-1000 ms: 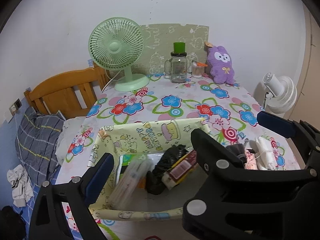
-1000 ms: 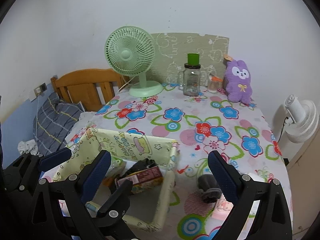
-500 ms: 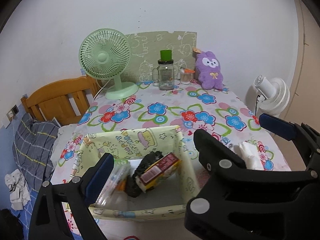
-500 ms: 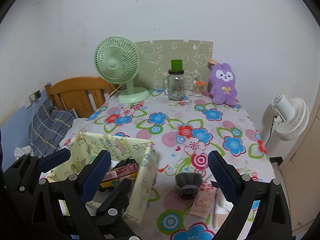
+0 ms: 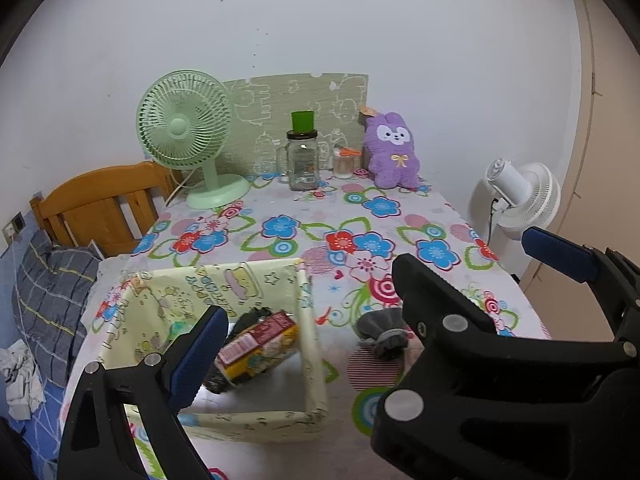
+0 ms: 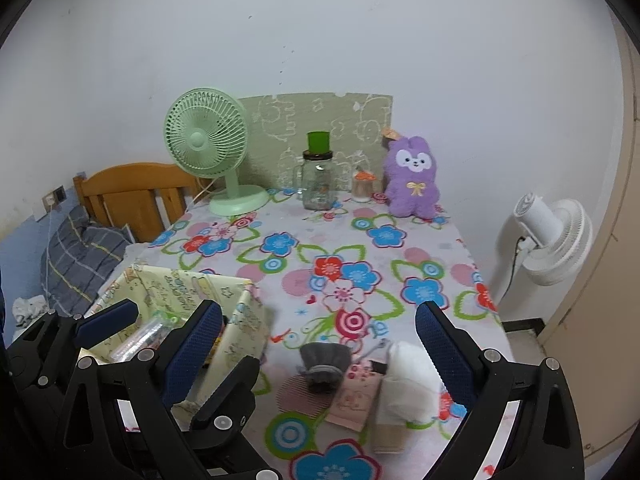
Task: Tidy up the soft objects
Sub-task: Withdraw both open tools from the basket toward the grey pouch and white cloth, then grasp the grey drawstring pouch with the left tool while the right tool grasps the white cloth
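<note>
**Blue-padded grippers spread above the bin and the soft pile**

Floral cloth covers the worktop (image 6: 432, 236). Near its front left corner stands a pale yellow fabric bin (image 5: 308, 344), open on top. Inside lie a red and yellow carton (image 5: 260, 346), something black (image 5: 250, 318) partly under it, and a clear wrapped item (image 6: 140, 338) against the left wall.

The soft things lie on the cloth near the front edge, right of the bin and apart from it. A grey pouch (image 6: 324, 362) with a gathered neck is nearest the bin. Just to its right a pink packet (image 6: 356, 398) lies flat, and a white cloth roll (image 6: 408, 380) touches the packet's right side.

The left gripper (image 5: 370, 298) is spread wide and holds nothing; its left finger hangs over the bin, its right finger out past the right front edge. The right gripper (image 6: 318, 338) is also spread and empty, its fingers either side of the pouch and the roll, above them and not touching.

Along the back edge stand a green fan (image 6: 208, 148) at the left corner, a glass jar (image 6: 318, 184) with a green cup on its lid, a small jar (image 6: 362, 188), and a purple plush (image 6: 412, 178) at the right corner. A white fan (image 6: 556, 236) stands off the right edge. A wooden headboard (image 5: 100, 204) and a plaid pillow (image 5: 48, 292) lie to the left.
</note>
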{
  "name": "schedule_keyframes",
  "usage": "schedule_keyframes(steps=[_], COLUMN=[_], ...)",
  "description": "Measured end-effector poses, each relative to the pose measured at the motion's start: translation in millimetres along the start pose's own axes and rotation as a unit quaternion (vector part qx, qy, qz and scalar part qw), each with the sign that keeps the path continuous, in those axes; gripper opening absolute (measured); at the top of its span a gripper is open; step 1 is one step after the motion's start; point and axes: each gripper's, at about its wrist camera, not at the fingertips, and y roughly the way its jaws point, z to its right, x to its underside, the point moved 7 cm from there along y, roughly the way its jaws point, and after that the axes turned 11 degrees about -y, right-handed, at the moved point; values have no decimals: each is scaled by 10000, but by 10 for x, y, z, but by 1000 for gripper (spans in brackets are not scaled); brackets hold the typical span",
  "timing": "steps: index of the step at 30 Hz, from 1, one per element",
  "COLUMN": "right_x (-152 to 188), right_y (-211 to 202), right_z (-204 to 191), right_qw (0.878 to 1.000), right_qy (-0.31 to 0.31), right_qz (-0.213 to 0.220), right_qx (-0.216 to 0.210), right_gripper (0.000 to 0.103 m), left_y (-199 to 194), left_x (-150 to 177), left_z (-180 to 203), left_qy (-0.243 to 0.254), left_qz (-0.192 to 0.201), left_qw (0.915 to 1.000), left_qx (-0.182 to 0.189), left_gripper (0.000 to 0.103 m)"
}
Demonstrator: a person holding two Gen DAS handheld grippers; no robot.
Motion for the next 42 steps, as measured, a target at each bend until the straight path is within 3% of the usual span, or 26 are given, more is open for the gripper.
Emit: schedule_keyframes(steps=[19,37,42], right_x=[421,930,1040], right_y=[-78,119,274], right_z=[431,607,651], right_qw=[9994,9979,9969], right_qy=[249,516,635], right_qz=[12,-288,-419], right_qx=[233,274,203], right_gripper=[99,99,97], left_y=[109,398,553], left_x=[330,706,770], left_z=[506,699,697], left_qy=[228,360,335], left_qz=[-43,-339,-502], left_qw=[9988,9982,9981], left_qx=[437,340,143], left_gripper=[96,95,92])
